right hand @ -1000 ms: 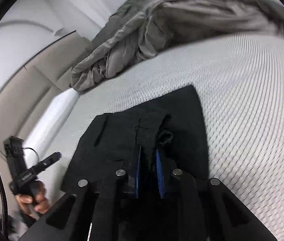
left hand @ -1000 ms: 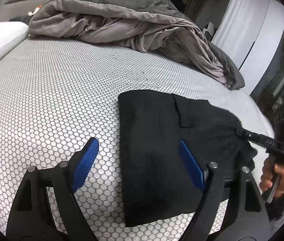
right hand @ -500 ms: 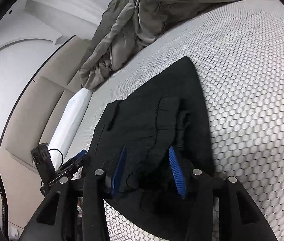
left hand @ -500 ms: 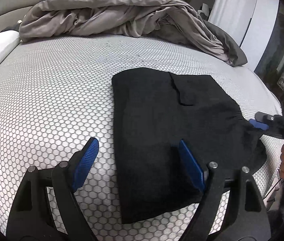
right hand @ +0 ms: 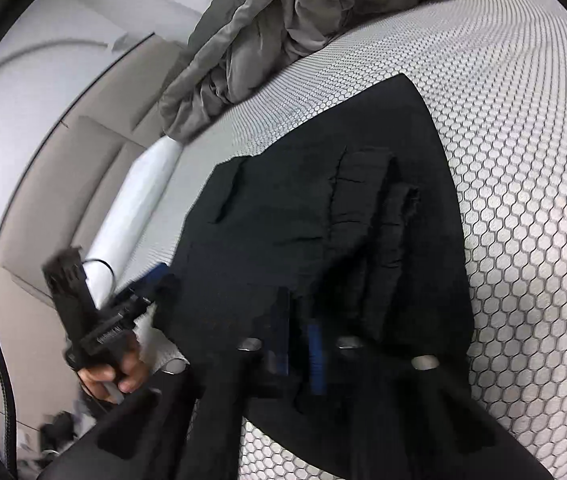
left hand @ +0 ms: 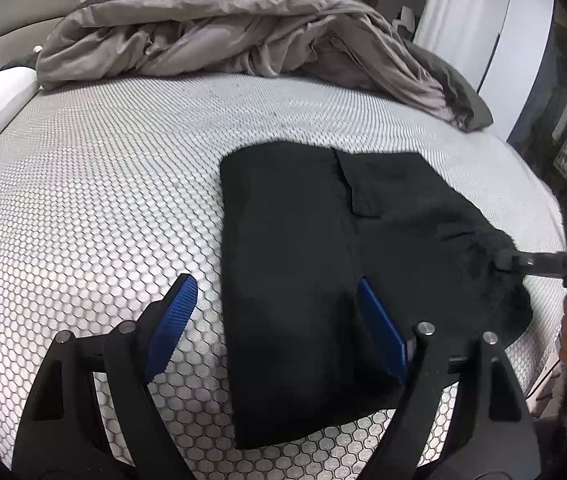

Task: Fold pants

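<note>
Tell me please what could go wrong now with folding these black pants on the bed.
1. The right gripper is shut on the fluffy edge of the black pants; a thin pinch may slip when lifted.
2. The left gripper is open, so nothing anchors the folded stack; pulling could drag it across the mattress.

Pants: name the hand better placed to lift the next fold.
Right, probably. The right tongs are shut at the black pants' rumpled edge, though a grip is unclear. The left tongs hang open, gripping nothing.
</note>
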Demonstrator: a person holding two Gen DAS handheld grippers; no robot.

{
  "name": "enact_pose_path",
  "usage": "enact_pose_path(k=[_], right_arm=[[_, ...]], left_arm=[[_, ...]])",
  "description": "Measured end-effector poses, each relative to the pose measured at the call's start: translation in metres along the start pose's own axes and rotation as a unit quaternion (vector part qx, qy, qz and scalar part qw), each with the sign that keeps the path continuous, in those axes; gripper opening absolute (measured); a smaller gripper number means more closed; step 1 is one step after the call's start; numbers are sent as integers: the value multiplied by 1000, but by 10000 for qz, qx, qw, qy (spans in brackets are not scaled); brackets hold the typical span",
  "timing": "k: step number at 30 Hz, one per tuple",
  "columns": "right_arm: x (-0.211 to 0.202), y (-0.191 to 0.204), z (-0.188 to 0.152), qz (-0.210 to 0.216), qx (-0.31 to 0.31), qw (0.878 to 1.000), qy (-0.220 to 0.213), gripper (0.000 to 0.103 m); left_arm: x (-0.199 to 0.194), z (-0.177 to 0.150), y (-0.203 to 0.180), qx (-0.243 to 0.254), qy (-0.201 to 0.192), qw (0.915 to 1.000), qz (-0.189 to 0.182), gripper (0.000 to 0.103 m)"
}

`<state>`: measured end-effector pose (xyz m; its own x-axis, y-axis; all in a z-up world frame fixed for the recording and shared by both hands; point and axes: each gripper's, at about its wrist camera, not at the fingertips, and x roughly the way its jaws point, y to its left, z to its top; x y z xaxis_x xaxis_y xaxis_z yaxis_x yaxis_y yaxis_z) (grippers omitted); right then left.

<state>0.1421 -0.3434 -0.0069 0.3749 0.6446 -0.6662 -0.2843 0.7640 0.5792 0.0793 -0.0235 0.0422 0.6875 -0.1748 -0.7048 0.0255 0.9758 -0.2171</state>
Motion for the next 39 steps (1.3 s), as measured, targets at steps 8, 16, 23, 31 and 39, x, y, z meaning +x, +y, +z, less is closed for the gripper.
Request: enact_pose_path(k=[8, 16, 23, 31, 39], right_arm=[[-28, 16, -27, -944, -718, 9929, 86, 9], [-47, -7, -20, -530, -271, 9980, -211, 42], [-8, -26, -10, -309, 239, 9992, 3, 34], [-24, 8, -23, -1005, -651, 9928, -98, 9], [-39, 34, -23, -1282, -1114, 9830, -690, 20]], left_arm=[[-3, 2, 24, -349, 1, 9993, 117, 80], [9, -1, 16, -198, 159, 9996, 125, 80], [12, -2, 2, -49, 158, 9998, 120, 80], [10, -5, 5, -8, 203, 9996, 170, 80], [-24, -6, -27, 657, -268, 9974, -157, 80]])
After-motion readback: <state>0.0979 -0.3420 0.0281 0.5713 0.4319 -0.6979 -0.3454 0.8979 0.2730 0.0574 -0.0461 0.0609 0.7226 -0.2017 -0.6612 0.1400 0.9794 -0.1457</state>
